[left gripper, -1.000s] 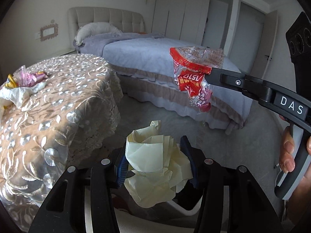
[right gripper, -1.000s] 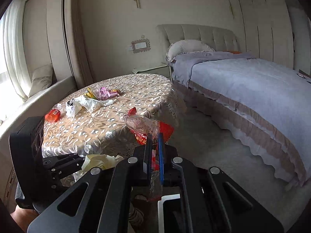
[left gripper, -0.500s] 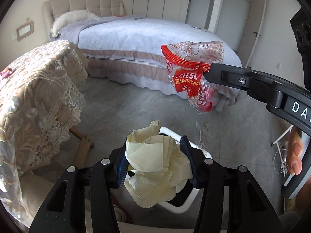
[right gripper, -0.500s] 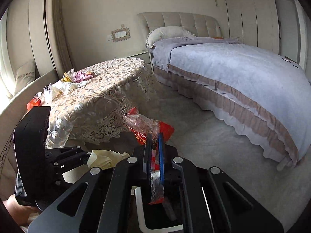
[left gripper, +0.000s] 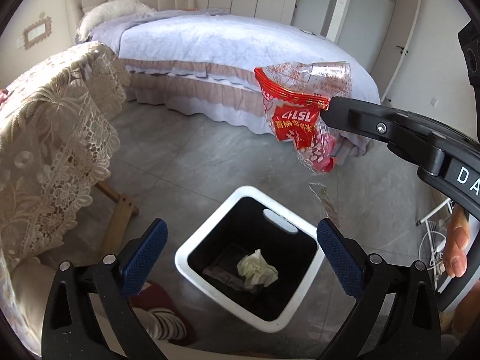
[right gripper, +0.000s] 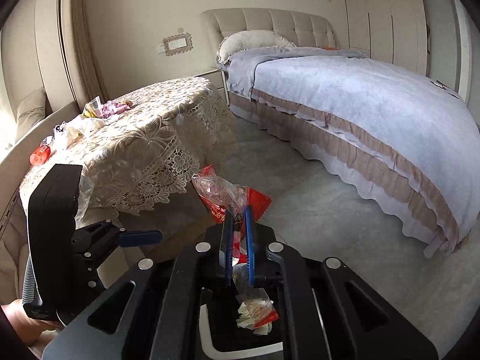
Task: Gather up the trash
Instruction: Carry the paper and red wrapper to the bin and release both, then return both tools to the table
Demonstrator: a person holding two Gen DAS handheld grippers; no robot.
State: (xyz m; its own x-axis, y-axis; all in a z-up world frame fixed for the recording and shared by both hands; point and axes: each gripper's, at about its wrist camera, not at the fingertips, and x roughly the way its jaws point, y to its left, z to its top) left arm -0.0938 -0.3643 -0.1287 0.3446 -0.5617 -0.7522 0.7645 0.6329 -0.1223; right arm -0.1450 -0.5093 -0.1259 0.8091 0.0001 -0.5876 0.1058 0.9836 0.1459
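My left gripper (left gripper: pixel 240 240) is open and empty, right above a white square trash bin (left gripper: pixel 207 234) with a black inside. A crumpled pale yellow paper (left gripper: pixel 256 271) lies at the bin's bottom. My right gripper (right gripper: pixel 238 219) is shut on a red and clear plastic wrapper (right gripper: pixel 228 193). In the left wrist view the wrapper (left gripper: pixel 300 117) hangs above the bin's far right side. More trash (right gripper: pixel 99 111) lies on the lace-covered table (right gripper: pixel 144 141).
A bed (left gripper: pixel 240 45) with a lilac cover stands beyond the bin. The table (left gripper: pixel 51 126) is to the left, its wooden leg (left gripper: pixel 117 210) close to the bin. A red slippered foot (left gripper: pixel 156 309) is beside the bin. White wire rack (left gripper: pixel 432 225) at right.
My left gripper opened and the yellow paper dropped into the bin. Both grippers tilted down over the bin. The right gripper still holds the wrapper.
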